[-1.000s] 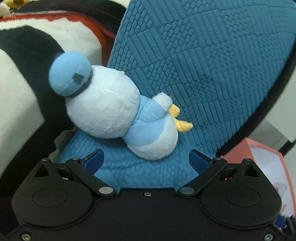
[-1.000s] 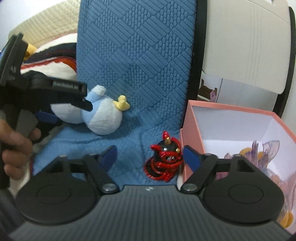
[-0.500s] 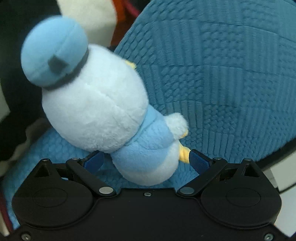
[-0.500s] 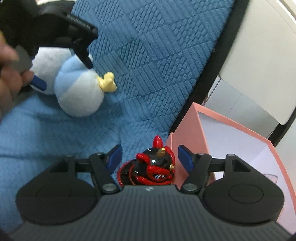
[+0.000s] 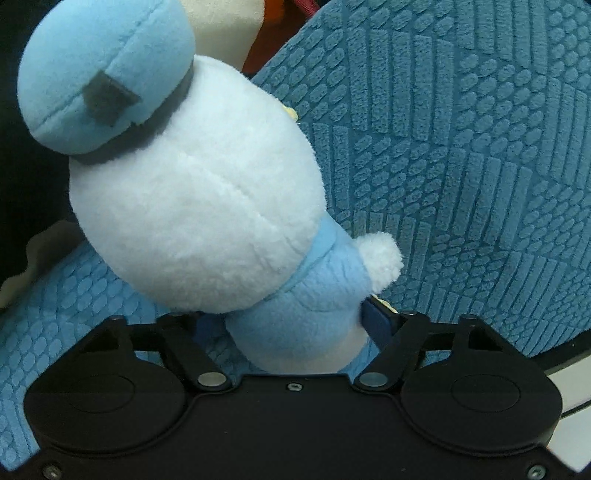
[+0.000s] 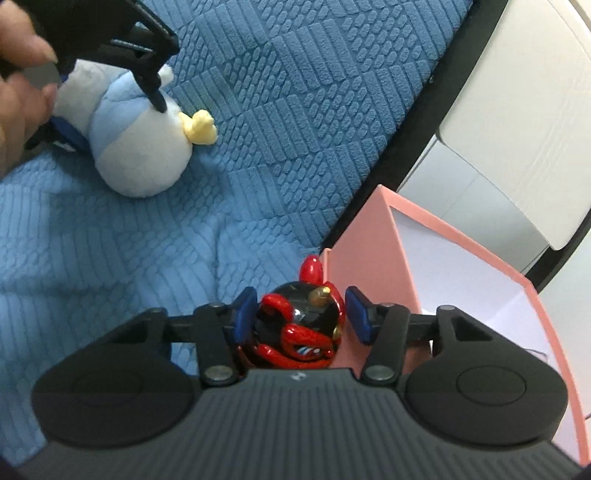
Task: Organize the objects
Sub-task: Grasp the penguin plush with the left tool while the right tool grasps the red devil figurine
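Note:
A white and light-blue plush duck (image 5: pixel 199 206) with a blue cap lies on a blue quilted cover (image 5: pixel 461 147). My left gripper (image 5: pixel 295 325) has its blue pads pressed into the duck's lower body, shut on it. In the right wrist view the duck (image 6: pixel 136 147) lies at upper left with the left gripper around it. A red and black figurine (image 6: pixel 299 328) stands between the pads of my right gripper (image 6: pixel 301 319). The left pad touches it; a small gap shows at the right pad.
An open pink box (image 6: pixel 373 273) with a white inside stands right beside the figurine, at the cover's edge. White furniture (image 6: pixel 517 110) rises behind it. A large black, white and orange plush (image 5: pixel 229 33) lies behind the duck.
Both grippers moved in and narrowed. The left closed onto the duck's body. The right came down around the figurine and its pads closed in on it.

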`<state>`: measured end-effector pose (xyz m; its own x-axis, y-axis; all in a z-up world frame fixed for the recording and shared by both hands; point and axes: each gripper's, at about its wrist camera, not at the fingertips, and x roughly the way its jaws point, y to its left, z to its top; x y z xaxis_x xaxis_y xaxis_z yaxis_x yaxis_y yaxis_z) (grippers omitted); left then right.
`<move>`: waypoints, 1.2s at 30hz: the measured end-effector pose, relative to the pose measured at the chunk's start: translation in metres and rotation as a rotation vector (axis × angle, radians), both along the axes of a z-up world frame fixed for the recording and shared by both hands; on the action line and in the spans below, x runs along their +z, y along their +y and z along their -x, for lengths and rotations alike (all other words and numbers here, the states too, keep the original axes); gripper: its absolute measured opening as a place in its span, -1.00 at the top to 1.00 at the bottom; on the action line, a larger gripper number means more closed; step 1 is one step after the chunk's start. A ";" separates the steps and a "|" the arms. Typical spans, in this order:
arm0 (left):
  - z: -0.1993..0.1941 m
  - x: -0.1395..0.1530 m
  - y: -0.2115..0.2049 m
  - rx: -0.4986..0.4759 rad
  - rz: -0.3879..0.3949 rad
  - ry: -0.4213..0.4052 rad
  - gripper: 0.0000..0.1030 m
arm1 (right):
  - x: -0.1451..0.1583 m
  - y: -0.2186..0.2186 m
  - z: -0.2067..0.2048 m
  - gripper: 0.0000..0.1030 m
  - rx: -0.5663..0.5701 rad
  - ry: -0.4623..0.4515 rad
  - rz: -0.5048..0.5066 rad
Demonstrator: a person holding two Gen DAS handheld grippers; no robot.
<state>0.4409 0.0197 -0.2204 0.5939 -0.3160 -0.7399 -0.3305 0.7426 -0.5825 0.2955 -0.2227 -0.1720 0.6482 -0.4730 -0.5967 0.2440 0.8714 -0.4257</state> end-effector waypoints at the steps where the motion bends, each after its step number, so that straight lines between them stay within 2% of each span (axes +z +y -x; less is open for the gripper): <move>1: 0.002 0.000 -0.001 -0.004 -0.002 -0.004 -0.38 | 0.000 0.000 0.001 -0.06 0.001 0.000 0.000; 4: 0.007 0.004 -0.004 -0.047 -0.022 -0.010 -0.27 | 0.002 0.000 0.002 -0.04 -0.003 -0.005 -0.022; 7: 0.018 0.011 -0.014 -0.121 -0.086 -0.021 -0.16 | 0.007 -0.002 0.002 0.11 0.003 -0.013 -0.050; 9: 0.029 0.015 -0.020 -0.162 -0.128 -0.034 0.00 | 0.010 -0.002 0.004 0.26 0.011 -0.022 -0.050; 10: 0.034 0.016 -0.021 -0.177 -0.142 -0.041 0.05 | 0.012 -0.002 0.005 0.27 0.014 -0.027 -0.048; 12: 0.042 0.020 -0.021 -0.202 -0.159 -0.059 0.30 | 0.016 -0.004 0.007 0.27 0.011 -0.034 -0.078; 14: 0.047 0.026 -0.023 -0.227 -0.163 -0.084 0.31 | 0.018 -0.008 0.008 0.27 0.004 -0.040 -0.106; 16: 0.059 0.029 -0.018 -0.227 -0.131 -0.089 0.29 | 0.021 -0.010 0.011 0.27 -0.003 -0.052 -0.128; 19: 0.070 0.024 -0.005 -0.210 -0.066 -0.073 0.03 | 0.025 -0.011 0.018 0.27 -0.006 -0.064 -0.173; 21: 0.071 0.022 0.002 -0.186 -0.041 -0.064 -0.56 | 0.026 -0.009 0.022 0.27 -0.004 -0.068 -0.184; 25: 0.064 0.021 0.010 -0.166 0.027 -0.086 -0.69 | 0.025 -0.002 0.025 0.27 0.028 -0.067 -0.195; 28: 0.054 0.016 0.009 -0.149 0.067 -0.074 -0.88 | 0.026 0.002 0.024 0.27 0.051 -0.076 -0.196; 34: 0.029 0.007 0.005 -0.094 0.084 -0.049 -0.99 | 0.026 0.006 0.024 0.27 0.089 -0.086 -0.205; 36: 0.023 0.003 0.009 -0.036 0.098 -0.043 -0.99 | 0.025 0.007 0.022 0.27 0.097 -0.087 -0.197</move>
